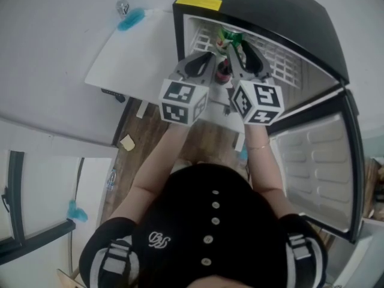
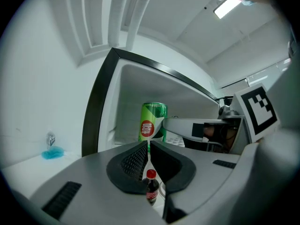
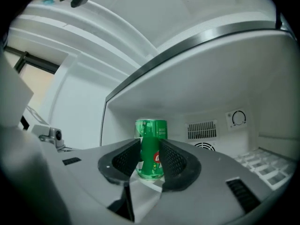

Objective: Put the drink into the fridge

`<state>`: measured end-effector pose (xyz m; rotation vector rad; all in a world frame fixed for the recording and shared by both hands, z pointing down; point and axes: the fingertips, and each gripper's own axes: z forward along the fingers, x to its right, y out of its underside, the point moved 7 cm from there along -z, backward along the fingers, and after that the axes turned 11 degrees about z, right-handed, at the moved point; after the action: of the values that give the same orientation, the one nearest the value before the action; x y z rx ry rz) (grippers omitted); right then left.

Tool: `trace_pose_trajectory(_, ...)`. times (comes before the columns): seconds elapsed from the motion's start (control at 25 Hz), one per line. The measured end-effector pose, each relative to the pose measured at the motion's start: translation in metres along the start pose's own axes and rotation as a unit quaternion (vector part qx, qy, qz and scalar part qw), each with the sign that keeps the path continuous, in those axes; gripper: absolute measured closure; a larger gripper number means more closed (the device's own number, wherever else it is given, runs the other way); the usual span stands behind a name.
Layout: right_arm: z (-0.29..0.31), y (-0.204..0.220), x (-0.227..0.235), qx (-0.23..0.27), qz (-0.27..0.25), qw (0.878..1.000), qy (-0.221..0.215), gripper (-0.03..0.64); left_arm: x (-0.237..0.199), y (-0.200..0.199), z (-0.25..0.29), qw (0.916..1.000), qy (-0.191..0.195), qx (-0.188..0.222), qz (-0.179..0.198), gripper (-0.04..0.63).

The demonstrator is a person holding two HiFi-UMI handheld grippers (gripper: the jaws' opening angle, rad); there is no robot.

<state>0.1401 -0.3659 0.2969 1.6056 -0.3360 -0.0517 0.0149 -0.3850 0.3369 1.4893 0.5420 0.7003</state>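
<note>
The person stands at the open fridge (image 1: 288, 23). The right gripper (image 3: 150, 143) has its jaws clenched on the green can (image 3: 151, 128), one pad on each side. The can is upright inside the fridge, at 12 o'clock from the person. The left gripper (image 2: 148, 146), at 9 o'clock from the right one, has its jaws pressed together on nothing. A small bottle (image 2: 151, 189) stands lower down, past them. I think the can must now be set down. Keep it straight. Lower it until its bottom sits flat on the shelf (image 1: 273, 59), then let go slowly. Pull straight back toward 6 o'clock so nothing knocks it.
</note>
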Motion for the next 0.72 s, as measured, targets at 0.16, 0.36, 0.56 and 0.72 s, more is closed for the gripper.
trace_pose_trajectory(0.16,-0.009,0.006,-0.003,0.004,-0.017,1.0,0.008,0.609,0.002,0.001,-0.002,1.0,-0.002,0.002,-0.002,0.588)
trace_pose_trajectory(0.36,-0.016,0.017,-0.002,-0.009,-0.01,1.0,0.004,0.609,0.007,0.004,-0.003,1.0,0.004,-0.003,0.001,0.588)
trace_pose_trajectory(0.56,-0.016,0.024,-0.001,-0.021,-0.001,1.0,-0.001,0.611,0.009,0.009,-0.001,0.9999,0.008,-0.007,-0.007,0.588)
trace_pose_trajectory(0.72,-0.014,0.028,0.001,-0.025,0.0,1.0,-0.001,0.611,0.01,0.01,0.0,0.9999,0.007,-0.008,-0.009,0.588)
